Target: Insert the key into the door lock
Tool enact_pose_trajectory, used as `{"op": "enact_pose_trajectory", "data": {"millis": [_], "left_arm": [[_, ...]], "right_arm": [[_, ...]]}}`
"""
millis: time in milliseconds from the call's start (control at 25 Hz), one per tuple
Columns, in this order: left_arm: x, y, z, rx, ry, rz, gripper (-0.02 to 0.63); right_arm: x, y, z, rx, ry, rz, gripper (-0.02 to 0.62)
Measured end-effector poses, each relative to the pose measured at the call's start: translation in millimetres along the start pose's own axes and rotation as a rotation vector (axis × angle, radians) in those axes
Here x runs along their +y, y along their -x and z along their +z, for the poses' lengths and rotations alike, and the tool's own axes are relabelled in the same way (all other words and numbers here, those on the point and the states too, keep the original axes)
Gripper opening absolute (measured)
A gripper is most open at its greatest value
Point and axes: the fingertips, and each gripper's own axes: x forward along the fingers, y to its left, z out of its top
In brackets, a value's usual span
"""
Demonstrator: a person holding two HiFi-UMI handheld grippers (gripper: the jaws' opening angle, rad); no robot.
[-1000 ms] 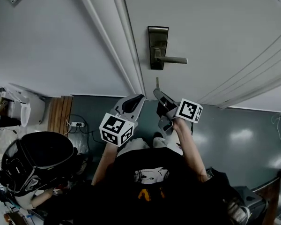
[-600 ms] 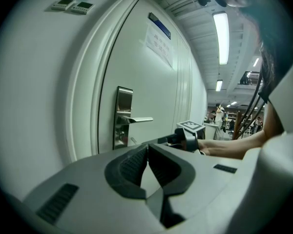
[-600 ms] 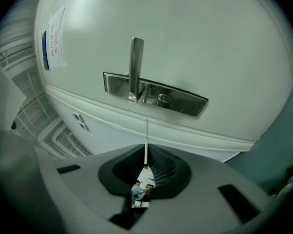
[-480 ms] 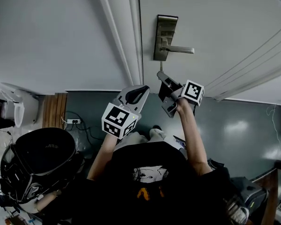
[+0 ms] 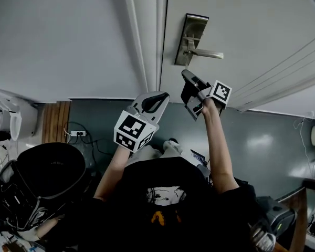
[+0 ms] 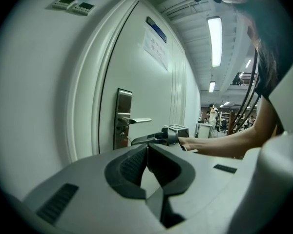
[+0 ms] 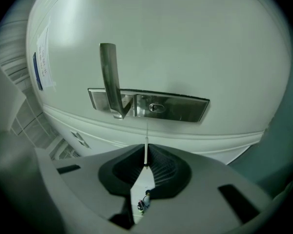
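1. Key: it is clamped between the closed jaws of the right gripper. It is seen edge-on as a thin pale blade standing out from the pads toward the door. The tip is just short of the metal and is not yet in.
2. Keyhole: it is set in the lock plate, just beside the root of the lever handle. The blade is lined up slightly to one side of the slot, so a small sideways correction is judged necessary before any push.
3. Grip: the key is taken by its rear end, deep in the pads, and the blade is left free. This is presumably so that its whole length can enter.
4. Head view: the right gripper is raised close to the lock plate, with the arm stretched forward.
5. Left gripper: its jaws are pressed together on nothing. It is held back from the door and apart from the work, and is judged idle and kept clear of the handle.
6. Risk: a blade met off-centre may scrape the plate or twist in the pads.
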Motion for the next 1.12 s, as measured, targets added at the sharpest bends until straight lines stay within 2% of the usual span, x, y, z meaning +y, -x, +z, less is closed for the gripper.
{"op": "enact_pose_trajectory", "data": {"millis": [400,920,1040,1120], "left_arm": [[7.7,1.0,-3.1,0.009,0.003,0.006,0.014],[20.1,3.4,-5.7,0.012,0.008,0.032,0.014],[20.5,4.6,-5.5,0.013,0.006,0.036,0.014],[21.9,4.7,-6.0,0.015,0.005,0.041,0.014]], "right_arm": [[-12.9,-15.7,29.1,-0.039,-0.09,0.031,0.018],[-19.8,-26.7,41.8,-0.038,-0.165,0.069,0.018],[-18.5,-24.3,48.0,-0.048,-0.245,0.102,0.02],[-19.3,-24.4,51.1,-0.052,-0.256,0.11,0.02]]}}
